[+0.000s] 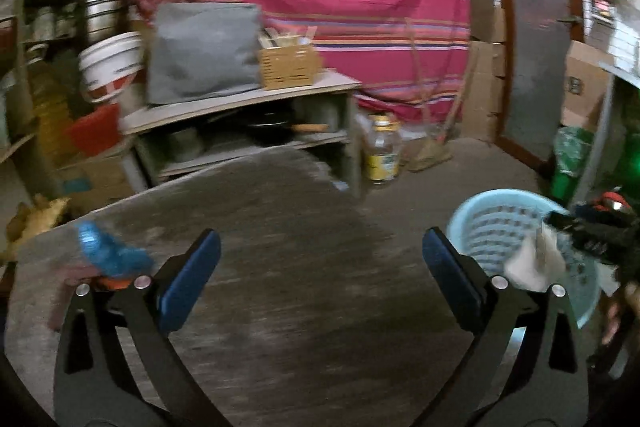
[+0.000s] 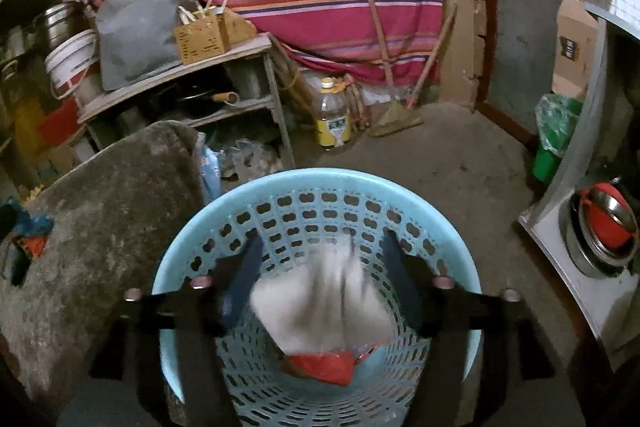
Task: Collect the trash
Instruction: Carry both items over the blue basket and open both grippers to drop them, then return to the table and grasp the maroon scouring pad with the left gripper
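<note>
R gripper (image 2: 320, 279) released over blue basket (image 2: 224, 203), white paper (image 2: 320, 303) between pads, untouched | L gripper (image 1: 320, 279) wide, empty | blue wrapper (image 1: 108, 251) at table (image 1: 280, 267) left edge

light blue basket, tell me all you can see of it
The basket is round, light blue plastic, with a smooth rim and walls pierced by rows of small slots. It stands upright on the grey floor, close beside the table. A red wrapper lies inside. A blurred white wad is within it, between the open fingers of the right gripper, which reach over the rim.
</note>
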Available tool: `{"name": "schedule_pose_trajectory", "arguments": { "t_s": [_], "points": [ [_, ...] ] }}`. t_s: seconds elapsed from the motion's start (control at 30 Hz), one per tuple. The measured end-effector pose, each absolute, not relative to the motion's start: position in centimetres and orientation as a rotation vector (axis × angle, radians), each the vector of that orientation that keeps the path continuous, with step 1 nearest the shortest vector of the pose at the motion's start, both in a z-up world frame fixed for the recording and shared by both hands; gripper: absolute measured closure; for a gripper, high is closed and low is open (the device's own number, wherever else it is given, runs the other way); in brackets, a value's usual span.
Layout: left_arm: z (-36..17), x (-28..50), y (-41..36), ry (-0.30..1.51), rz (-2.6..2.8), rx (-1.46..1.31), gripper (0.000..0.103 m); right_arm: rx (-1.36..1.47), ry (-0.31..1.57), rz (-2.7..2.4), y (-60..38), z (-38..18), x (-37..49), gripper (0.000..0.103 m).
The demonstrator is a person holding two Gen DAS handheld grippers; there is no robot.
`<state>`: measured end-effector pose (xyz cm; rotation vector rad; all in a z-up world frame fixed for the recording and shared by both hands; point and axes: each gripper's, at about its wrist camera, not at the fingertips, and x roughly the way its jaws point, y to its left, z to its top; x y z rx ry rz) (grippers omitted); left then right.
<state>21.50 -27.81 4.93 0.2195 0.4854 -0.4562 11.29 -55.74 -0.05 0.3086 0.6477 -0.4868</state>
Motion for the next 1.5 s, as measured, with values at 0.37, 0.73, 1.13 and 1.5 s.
{"name": "schedule_pose_trajectory", "arguments": {
  "t_s": [0.37,0.73,1.13,1.5],
  "points": [
    [4.5,25.2,-14.1,0.502,-0.235,0.177,0.005,0.224,0.607,-0.480,-49.7,1.7,14.2,0.010],
    [2.0,29.1,-2.7,0.587,-0.085,0.117,0.005,0.158,0.591,-0.356,-41.2,2.5,18.5,0.010],
    [-0.9,31.3,2.8,0.672,-0.027,0.114,0.005,0.178,0.614,-0.253,-35.3,1.5,23.2,0.010],
    [-3.2,31.3,3.1,0.721,-0.075,0.162,0.005,0.191,0.630,-0.224,-33.2,0.8,25.5,0.010]
  ]
}}
